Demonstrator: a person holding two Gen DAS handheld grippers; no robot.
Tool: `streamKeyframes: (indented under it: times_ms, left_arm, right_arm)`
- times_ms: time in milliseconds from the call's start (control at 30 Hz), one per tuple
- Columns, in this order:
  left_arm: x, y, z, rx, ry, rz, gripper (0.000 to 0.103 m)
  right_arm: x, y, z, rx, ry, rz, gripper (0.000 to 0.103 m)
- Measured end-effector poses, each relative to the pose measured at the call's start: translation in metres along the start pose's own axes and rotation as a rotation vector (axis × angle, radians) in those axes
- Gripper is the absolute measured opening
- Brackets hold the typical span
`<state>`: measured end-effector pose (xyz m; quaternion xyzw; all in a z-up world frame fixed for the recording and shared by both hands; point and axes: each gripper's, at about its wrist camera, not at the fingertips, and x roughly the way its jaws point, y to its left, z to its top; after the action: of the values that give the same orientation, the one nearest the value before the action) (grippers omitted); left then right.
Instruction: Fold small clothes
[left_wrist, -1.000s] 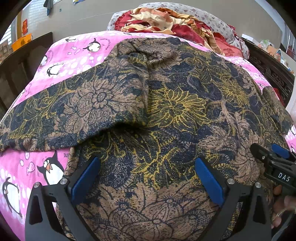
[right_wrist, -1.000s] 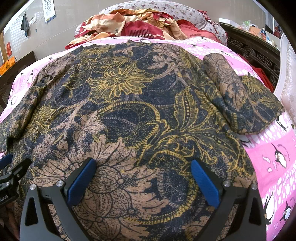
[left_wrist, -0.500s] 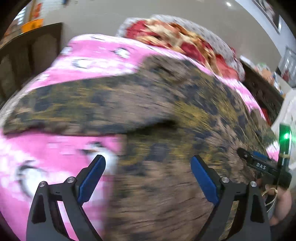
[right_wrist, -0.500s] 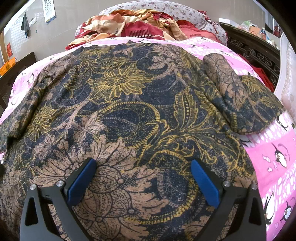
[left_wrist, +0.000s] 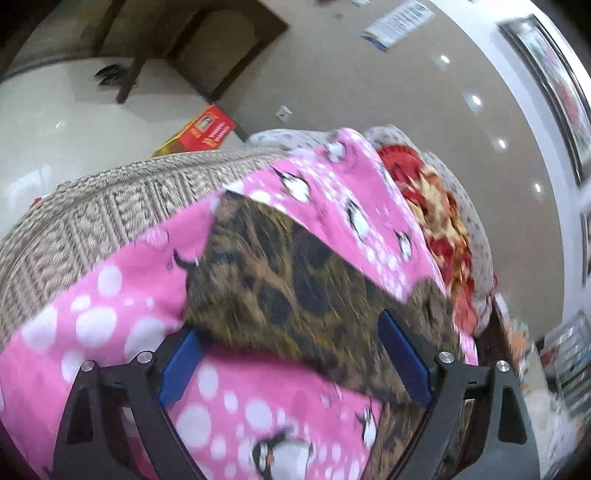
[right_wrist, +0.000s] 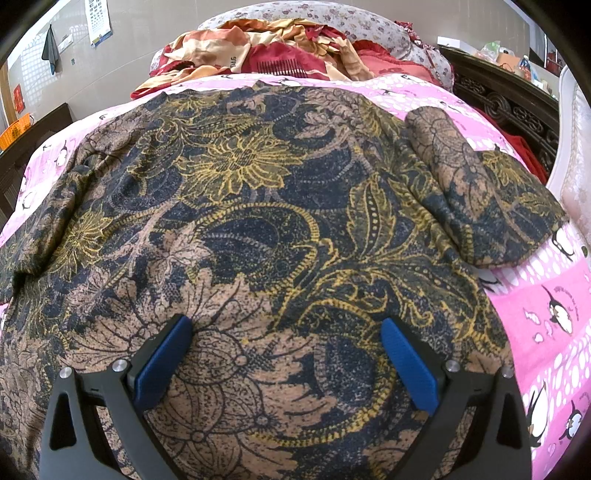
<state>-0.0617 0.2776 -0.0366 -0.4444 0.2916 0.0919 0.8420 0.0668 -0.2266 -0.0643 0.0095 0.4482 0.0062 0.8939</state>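
Bedding piled at the head of the bed: one red-and-cream quilt (right_wrist: 280, 48) on the pink penguin sheet (right_wrist: 546, 317). One floral garment (right_wrist: 258, 236) lies spread flat on the sheet, long axis running toward the quilt, sleeves out to each side. Right gripper (right_wrist: 286, 360) jaws wide apart over its hem. Left gripper (left_wrist: 295, 363) likewise spread, near one sleeve; view blurred.
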Motion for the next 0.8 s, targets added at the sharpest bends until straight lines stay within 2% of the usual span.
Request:
streamKeyframes:
  times_ms: [67, 133, 200, 233, 300, 333, 433, 467, 567, 667, 733, 800]
  left_arm:
    - [0.002, -0.002, 0.010, -0.025, -0.016, 0.000, 0.074]
    - [0.009, -0.009, 0.015, -0.025, -0.014, 0.015, 0.068]
    - [0.010, -0.001, 0.026, -0.029, -0.014, 0.055, 0.046]
    - [0.011, 0.000, 0.030, -0.040, -0.005, 0.075, 0.038]
    - [0.015, 0.007, 0.036, -0.060, 0.017, 0.155, 0.000]
    - [0.016, 0.008, 0.039, -0.052, 0.031, 0.201, 0.000]
    - [0.010, -0.002, 0.047, 0.016, 0.045, 0.222, 0.000]
    - [0.002, -0.011, 0.053, 0.059, 0.023, 0.230, 0.000]
    - [-0.040, -0.037, 0.093, 0.128, -0.145, 0.235, 0.000]
    - [-0.097, -0.055, 0.139, 0.150, -0.371, 0.257, 0.000]
    - [-0.111, -0.064, 0.150, 0.182, -0.419, 0.266, 0.000]
    - [-0.108, -0.077, 0.151, 0.226, -0.409, 0.241, 0.000]
  right_arm:
    - [0.000, 0.000, 0.000, 0.000, 0.000, 0.000, 0.103]
    - [0.000, 0.000, 0.000, 0.000, 0.000, 0.000, 0.103]
    - [0.000, 0.000, 0.000, 0.000, 0.000, 0.000, 0.103]
    - [0.000, 0.000, 0.000, 0.000, 0.000, 0.000, 0.103]
    - [0.000, 0.000, 0.000, 0.000, 0.000, 0.000, 0.103]
    - [0.000, 0.000, 0.000, 0.000, 0.000, -0.001, 0.103]
    - [0.000, 0.000, 0.000, 0.000, 0.000, -0.001, 0.103]
    - [0.000, 0.000, 0.000, 0.000, 0.000, -0.001, 0.103]
    - [0.000, 0.000, 0.000, 0.000, 0.000, 0.000, 0.103]
    - [0.000, 0.000, 0.000, 0.000, 0.000, -0.001, 0.103]
    - [0.000, 0.000, 0.000, 0.000, 0.000, -0.001, 0.103]
    - [0.000, 0.000, 0.000, 0.000, 0.000, -0.001, 0.103]
